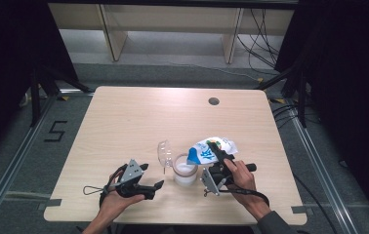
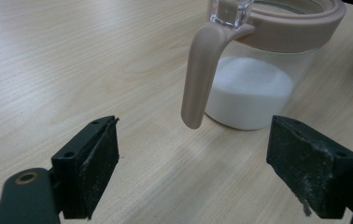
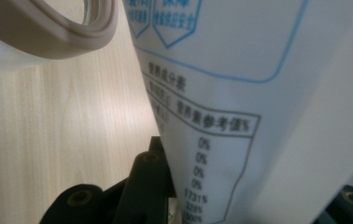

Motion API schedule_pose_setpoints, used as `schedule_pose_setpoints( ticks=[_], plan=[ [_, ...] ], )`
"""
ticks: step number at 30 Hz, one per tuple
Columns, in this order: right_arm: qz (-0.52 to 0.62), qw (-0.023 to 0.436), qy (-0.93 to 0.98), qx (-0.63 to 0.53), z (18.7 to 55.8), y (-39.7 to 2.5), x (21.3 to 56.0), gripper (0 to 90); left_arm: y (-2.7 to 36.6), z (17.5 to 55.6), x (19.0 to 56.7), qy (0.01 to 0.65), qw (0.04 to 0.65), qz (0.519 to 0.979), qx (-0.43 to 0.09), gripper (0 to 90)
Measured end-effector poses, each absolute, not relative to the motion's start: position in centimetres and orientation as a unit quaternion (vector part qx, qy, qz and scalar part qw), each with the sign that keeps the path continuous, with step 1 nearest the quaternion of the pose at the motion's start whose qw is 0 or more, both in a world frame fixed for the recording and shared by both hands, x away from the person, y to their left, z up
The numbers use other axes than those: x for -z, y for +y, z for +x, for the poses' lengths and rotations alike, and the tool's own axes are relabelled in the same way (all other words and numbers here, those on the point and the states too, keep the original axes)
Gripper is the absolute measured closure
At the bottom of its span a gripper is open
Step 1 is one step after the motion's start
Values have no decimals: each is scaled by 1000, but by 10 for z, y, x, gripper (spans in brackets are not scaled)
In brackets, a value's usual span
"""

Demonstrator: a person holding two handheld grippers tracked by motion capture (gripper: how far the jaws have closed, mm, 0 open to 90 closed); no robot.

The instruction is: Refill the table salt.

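A clear jar (image 1: pixel 185 174) with a beige rim stands near the table's front edge, partly filled with white powder (image 2: pixel 251 91). Its clear lid (image 1: pixel 164 152) is flipped up on the left, and a beige latch (image 2: pixel 199 79) hangs down its side. My right gripper (image 1: pixel 216 149) is shut on a white and blue bag (image 1: pixel 211 149), tilted with its lower corner at the jar's mouth. In the right gripper view the bag's printed table (image 3: pixel 212 140) is close up, with the jar rim (image 3: pixel 48 32) at upper left. My left gripper (image 1: pixel 153 176) is open just left of the jar, holding nothing.
The light wooden table (image 1: pixel 124 122) has a round cable hole (image 1: pixel 214 101) at the back right. Beyond the table are wooden shelf legs (image 1: pixel 112 34) and floor cables (image 1: pixel 265 44). Dark stands flank both sides.
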State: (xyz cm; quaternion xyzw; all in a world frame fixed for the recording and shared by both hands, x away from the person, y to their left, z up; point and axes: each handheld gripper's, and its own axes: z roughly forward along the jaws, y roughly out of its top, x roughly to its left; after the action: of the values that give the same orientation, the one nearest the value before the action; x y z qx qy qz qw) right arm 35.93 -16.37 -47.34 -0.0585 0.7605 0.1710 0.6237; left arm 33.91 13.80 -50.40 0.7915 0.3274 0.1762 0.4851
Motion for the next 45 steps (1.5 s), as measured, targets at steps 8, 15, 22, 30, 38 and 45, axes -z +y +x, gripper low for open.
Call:
schedule_pose_setpoints(
  ticks=[8,15,22,30,38,45],
  plan=[
    [-8,588,784,-199,362,-172,471,778,138,339,504,328,486,791,-176,164],
    [54,557,796,-229,363,-179,470,788,138,339,504,329,488,789,-175,164],
    [79,528,806,-255,369,-188,470,800,138,339,504,333,487,789,-171,164],
    [112,504,805,-293,372,-195,466,804,138,339,504,330,485,791,-174,164],
    [166,451,809,-339,377,-207,467,815,138,339,504,332,486,790,-172,164],
    [198,425,805,-363,381,-212,469,817,137,339,504,334,485,790,-172,164]
  ],
)
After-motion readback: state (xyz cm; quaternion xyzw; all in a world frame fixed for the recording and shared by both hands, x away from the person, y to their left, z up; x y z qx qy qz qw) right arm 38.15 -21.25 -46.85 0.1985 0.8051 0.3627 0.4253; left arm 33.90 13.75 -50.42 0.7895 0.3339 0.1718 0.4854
